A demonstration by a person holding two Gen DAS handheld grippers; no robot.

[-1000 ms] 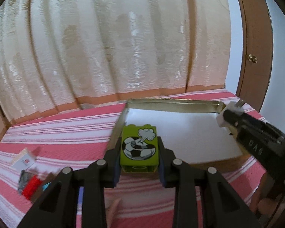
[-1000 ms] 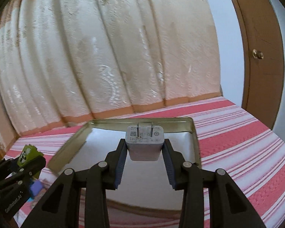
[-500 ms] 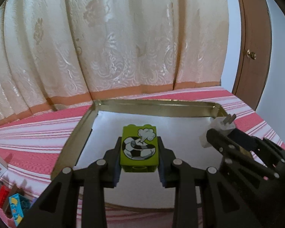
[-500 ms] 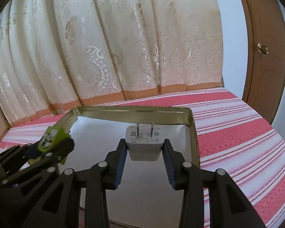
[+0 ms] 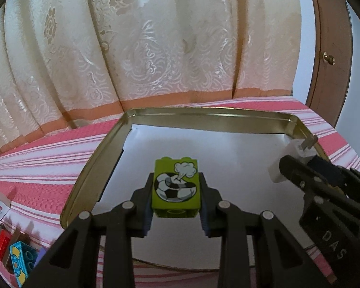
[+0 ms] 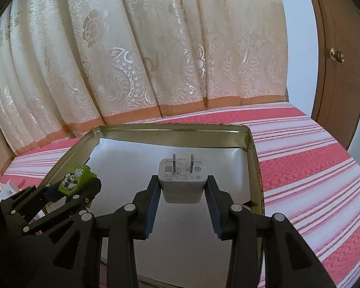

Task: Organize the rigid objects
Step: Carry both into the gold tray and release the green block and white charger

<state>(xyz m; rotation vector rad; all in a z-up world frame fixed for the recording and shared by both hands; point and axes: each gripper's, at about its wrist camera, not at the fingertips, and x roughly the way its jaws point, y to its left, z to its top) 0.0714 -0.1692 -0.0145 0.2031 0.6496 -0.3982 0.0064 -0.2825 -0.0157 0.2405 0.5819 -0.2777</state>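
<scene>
1. A cream embossed curtain (image 5: 156,48) hangs behind a surface covered in a pink-and-white striped cloth (image 6: 312,158); a brown wooden door (image 6: 343,60) stands at the right. On the cloth lies a shallow gold-rimmed metal tray (image 5: 204,116) lined with white paper.
2. The left hand-held gripper (image 5: 176,201) pinches a lime-green toy brick (image 5: 175,187) above the tray's near middle. The right hand-held gripper (image 6: 183,189) clamps a white wall charger (image 6: 182,182) over the tray's right half.
3. Risks: the two tools sit close together over one tray, so lowering both at once could knock them against each other. Let go from this height, the brick may bounce or tip over the low rim. The charger's prongs could tear or snag the paper lining if it lands face-down.
4. The brick is glossy with two studs on top and a printed football-and-smoke picture, held upright. The charger is a rounded block with two flat metal prongs pointing away and grey printed markings.
5. More bricks, red (image 5: 1,244) and blue (image 5: 21,261), wait on the cloth left of the tray.
</scene>
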